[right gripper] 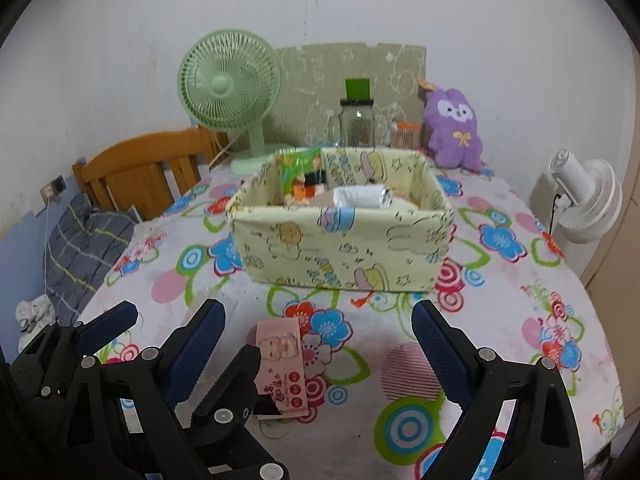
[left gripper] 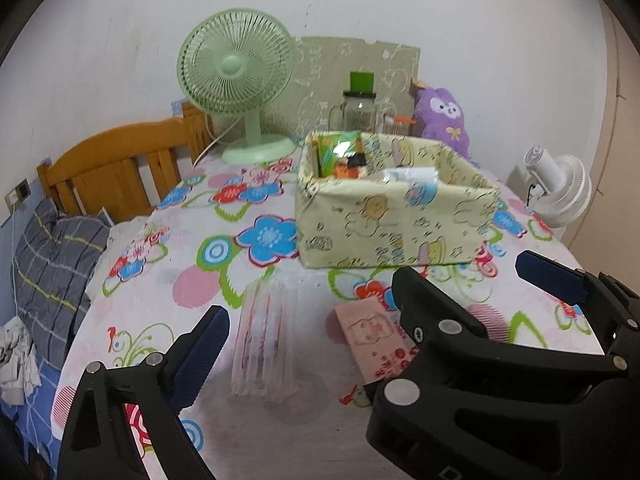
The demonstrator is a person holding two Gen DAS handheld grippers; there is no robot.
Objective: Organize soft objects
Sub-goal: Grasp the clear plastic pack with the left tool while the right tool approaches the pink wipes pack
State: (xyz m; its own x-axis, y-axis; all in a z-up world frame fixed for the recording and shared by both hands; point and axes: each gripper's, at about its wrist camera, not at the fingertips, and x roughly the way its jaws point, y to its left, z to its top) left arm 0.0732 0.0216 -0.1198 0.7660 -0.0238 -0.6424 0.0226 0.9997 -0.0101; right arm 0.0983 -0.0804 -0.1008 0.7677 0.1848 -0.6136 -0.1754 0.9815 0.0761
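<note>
A pale yellow cartoon-print fabric box (left gripper: 384,224) (right gripper: 340,248) stands mid-table, holding a green snack packet (left gripper: 338,150) (right gripper: 298,168) and a silvery pack (right gripper: 362,196). A clear air-cushion pack (left gripper: 266,344) lies in front of my left gripper (left gripper: 308,324), which is open and empty. A pink tissue pack (left gripper: 378,340) (right gripper: 282,364) lies beside it. My right gripper (right gripper: 320,344) is open and empty above the tissue pack; it shows in the left wrist view (left gripper: 460,280). The left gripper shows at the lower left of the right wrist view (right gripper: 192,328). A purple plush toy (left gripper: 442,118) (right gripper: 454,128) sits at the back.
The table has a flowered cloth (left gripper: 192,280) (right gripper: 500,320). A green fan (left gripper: 238,80) (right gripper: 230,92), a glass jar (left gripper: 358,112) (right gripper: 356,122) and a cardboard sheet (right gripper: 360,76) stand along the back wall. A white fan (left gripper: 560,190) (right gripper: 584,200) is at right. A wooden bedhead (left gripper: 120,168) and grey pillow (left gripper: 52,256) are at left.
</note>
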